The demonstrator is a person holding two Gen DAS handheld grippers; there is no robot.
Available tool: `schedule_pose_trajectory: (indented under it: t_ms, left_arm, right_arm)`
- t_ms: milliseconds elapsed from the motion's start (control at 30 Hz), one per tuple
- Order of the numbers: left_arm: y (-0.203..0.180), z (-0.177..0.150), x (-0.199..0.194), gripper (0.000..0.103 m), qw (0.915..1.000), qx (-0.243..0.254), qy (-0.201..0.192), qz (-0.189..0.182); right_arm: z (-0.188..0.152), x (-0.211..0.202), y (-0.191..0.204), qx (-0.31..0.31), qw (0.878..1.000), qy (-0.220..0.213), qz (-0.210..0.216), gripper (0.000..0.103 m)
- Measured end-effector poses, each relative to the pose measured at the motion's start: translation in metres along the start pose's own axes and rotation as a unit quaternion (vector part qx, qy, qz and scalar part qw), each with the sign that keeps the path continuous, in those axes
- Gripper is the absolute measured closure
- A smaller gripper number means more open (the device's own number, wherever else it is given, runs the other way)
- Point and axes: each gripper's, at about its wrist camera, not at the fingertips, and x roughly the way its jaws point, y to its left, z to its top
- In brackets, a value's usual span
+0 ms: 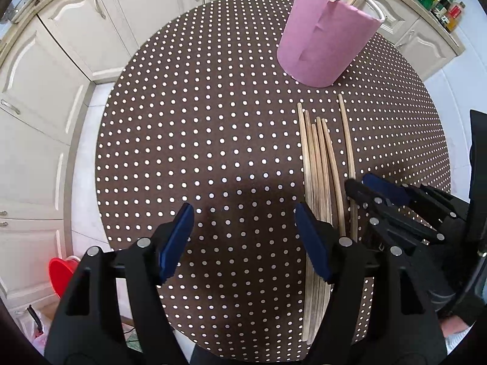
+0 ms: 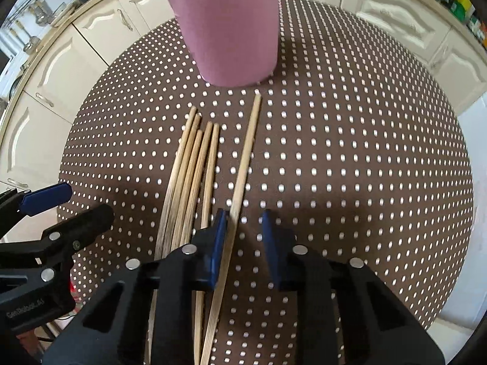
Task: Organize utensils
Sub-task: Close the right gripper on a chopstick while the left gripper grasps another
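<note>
My right tool [image 2: 243, 237] straddles the lone chopstick [image 2: 243, 167], jaws narrow but not yet pinching; my left tool [image 1: 243, 243] hangs wide over bare table [image 1: 182, 121]. The stick is thin, smooth, round wood and could roll aside or nudge the bundle [image 2: 188, 176] beside it. The pink paper-wrapped cup [image 2: 231, 30] stands beyond.
</note>
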Motion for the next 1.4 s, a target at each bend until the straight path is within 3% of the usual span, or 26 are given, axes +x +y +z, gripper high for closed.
schedule_pose_trajectory:
  t_ms: [100, 200, 667, 1033, 1267, 1367, 1400]
  left_arm:
    - [0.000, 0.001, 0.004, 0.034, 1.0000, 0.002, 0.006, -0.003]
    - [0.002, 0.003, 0.007, 0.034, 0.9998, 0.001, 0.011, -0.015]
    - [-0.024, 0.023, 0.037, 0.034, 0.9981, 0.028, 0.052, -0.021]
    - [-0.031, 0.052, 0.057, 0.030, 0.9971, 0.032, 0.069, -0.005]
    - [-0.044, 0.064, 0.073, 0.026, 0.9950, 0.033, 0.084, 0.042]
    - [-0.052, 0.067, 0.071, 0.039, 0.9958, 0.039, 0.072, 0.040]
    - [-0.054, 0.066, 0.069, 0.065, 0.9964, 0.044, 0.061, 0.040]
  right_arm:
    - [0.002, 0.001, -0.004, 0.019, 1.000, -0.004, 0.008, 0.095]
    - [0.002, 0.001, -0.015, 0.046, 0.998, -0.008, 0.039, 0.097]
    - [0.001, -0.010, -0.046, 0.085, 0.993, -0.007, 0.085, 0.097]
    - [0.001, -0.010, -0.047, 0.079, 0.993, -0.004, 0.086, 0.097]
    - [0.005, -0.005, -0.047, 0.079, 0.993, 0.001, 0.085, 0.098]
    - [0.007, -0.004, -0.047, 0.079, 0.993, 0.003, 0.085, 0.098]
    - [0.007, -0.004, -0.047, 0.080, 0.993, 0.003, 0.085, 0.098]
